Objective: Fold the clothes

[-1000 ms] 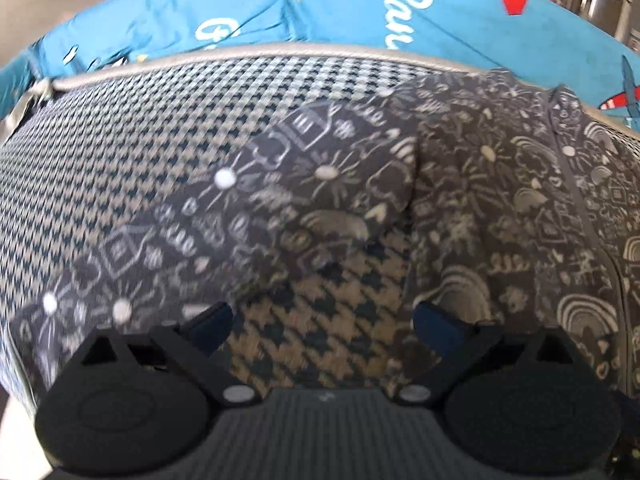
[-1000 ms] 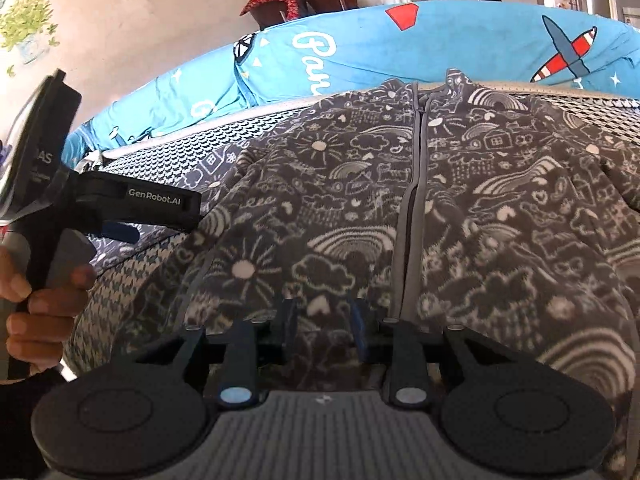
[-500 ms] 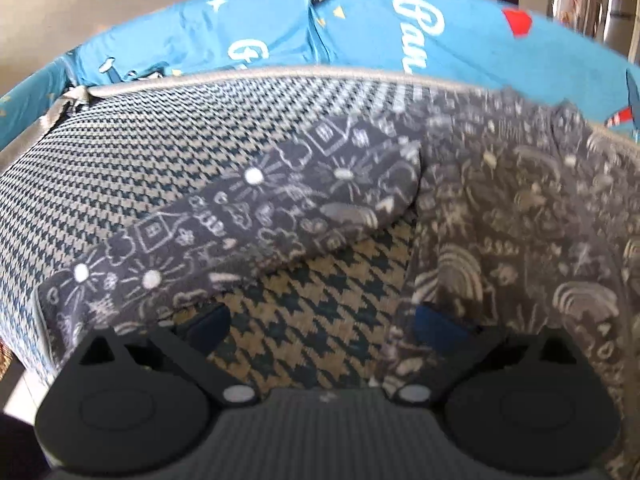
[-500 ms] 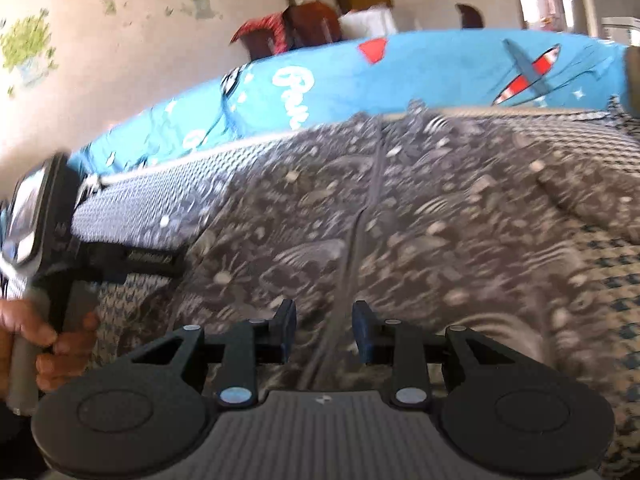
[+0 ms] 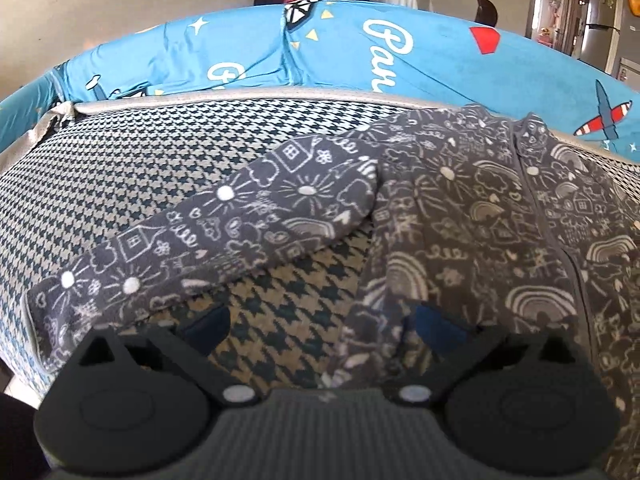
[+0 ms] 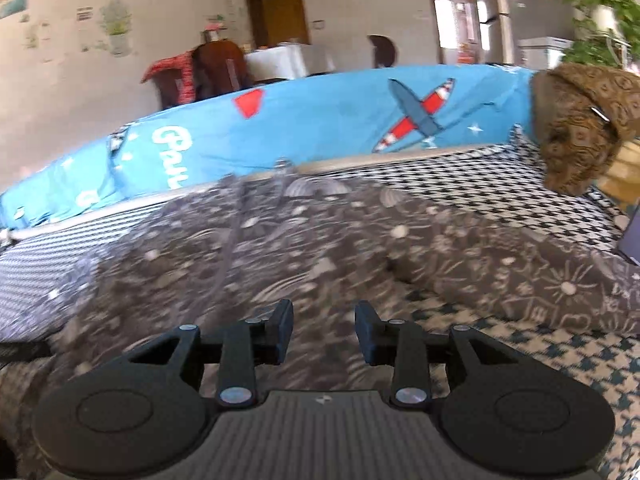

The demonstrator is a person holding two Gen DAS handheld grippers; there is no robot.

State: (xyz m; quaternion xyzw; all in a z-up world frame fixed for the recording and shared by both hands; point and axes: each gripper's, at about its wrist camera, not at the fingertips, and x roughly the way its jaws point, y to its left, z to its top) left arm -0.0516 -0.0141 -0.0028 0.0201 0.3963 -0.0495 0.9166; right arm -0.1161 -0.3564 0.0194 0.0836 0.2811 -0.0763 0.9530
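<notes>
beige wall [image 6: 60, 92], brown door [image 6: 280, 16], potted plant [image 6: 600, 20]

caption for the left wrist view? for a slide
Open left gripper low over the houndstooth cover, between the grey doodle-print jacket body and its outstretched sleeve.

A houndstooth-covered bed [image 5: 132, 168] carries a grey doodle-print jacket [image 5: 472, 216] — spread flat, sleeves out.

Patterned jacket [image 5: 480, 216] — sleeve [image 5: 224, 236] spread left
</notes>
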